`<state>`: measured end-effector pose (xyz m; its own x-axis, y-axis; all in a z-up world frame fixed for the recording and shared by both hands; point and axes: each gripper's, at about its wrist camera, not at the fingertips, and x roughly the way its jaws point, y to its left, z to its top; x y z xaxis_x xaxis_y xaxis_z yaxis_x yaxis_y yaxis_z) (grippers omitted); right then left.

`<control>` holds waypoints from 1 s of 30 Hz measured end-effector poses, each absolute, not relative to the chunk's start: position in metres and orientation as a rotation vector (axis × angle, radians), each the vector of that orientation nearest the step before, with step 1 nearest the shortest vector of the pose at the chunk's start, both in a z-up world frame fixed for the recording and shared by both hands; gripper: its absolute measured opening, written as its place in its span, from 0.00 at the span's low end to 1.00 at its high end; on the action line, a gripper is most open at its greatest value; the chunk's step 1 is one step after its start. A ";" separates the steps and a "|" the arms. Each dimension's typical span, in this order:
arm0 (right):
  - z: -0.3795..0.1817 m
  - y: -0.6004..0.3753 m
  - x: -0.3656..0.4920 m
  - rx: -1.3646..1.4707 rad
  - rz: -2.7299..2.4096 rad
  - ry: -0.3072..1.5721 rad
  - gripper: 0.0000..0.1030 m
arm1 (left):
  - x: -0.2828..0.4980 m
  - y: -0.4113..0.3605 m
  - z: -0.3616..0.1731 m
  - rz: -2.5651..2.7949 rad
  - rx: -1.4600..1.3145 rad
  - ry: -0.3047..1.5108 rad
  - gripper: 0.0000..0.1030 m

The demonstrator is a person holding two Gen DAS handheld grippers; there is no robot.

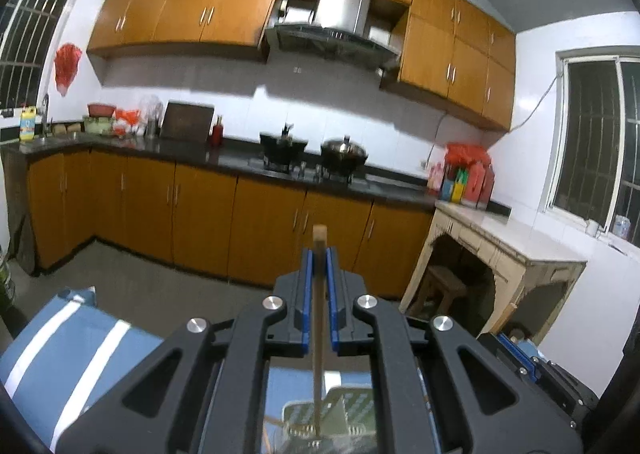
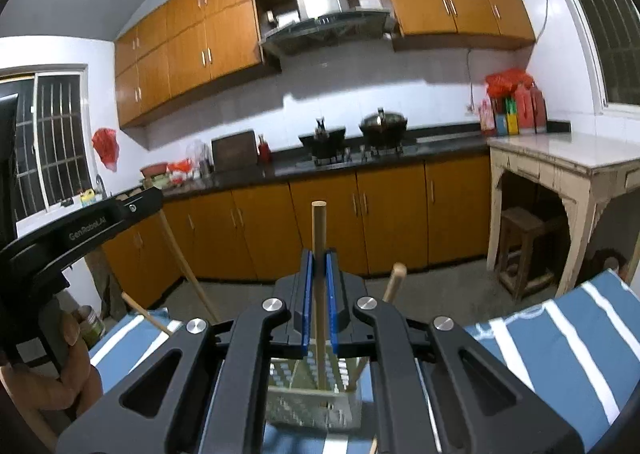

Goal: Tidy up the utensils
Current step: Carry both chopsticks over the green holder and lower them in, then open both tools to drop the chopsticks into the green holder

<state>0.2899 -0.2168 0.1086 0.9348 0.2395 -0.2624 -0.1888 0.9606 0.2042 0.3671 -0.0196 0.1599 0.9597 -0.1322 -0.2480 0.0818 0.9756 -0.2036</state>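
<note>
Left gripper (image 1: pixel 319 266): blue-padded fingers (image 1: pixel 307 274) closed on a thin wooden stick (image 1: pixel 319 246), upright, tip above them. Below, blurred, what looks like a slotted holder (image 1: pixel 352 414) on a blue striped cloth (image 1: pixel 80 334). Kitchen cabinets (image 1: pixel 200 209) beyond.

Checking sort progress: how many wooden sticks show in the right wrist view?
4. First stick in the right hand-held gripper, second stick leaning in the basket, third stick in the left hand-held gripper, fourth stick low left. More may be hidden.
</note>
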 end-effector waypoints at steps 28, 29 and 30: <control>-0.047 -0.271 0.202 0.267 0.089 0.716 0.36 | 0.218 0.066 0.002 0.044 -0.046 0.569 0.53; -0.056 -0.267 0.205 0.277 0.100 0.747 0.32 | 0.219 0.068 -0.009 0.043 -0.060 0.604 0.53; -0.065 -0.265 0.210 0.289 0.109 0.779 0.31 | 0.220 0.069 -0.019 0.044 -0.075 0.636 0.53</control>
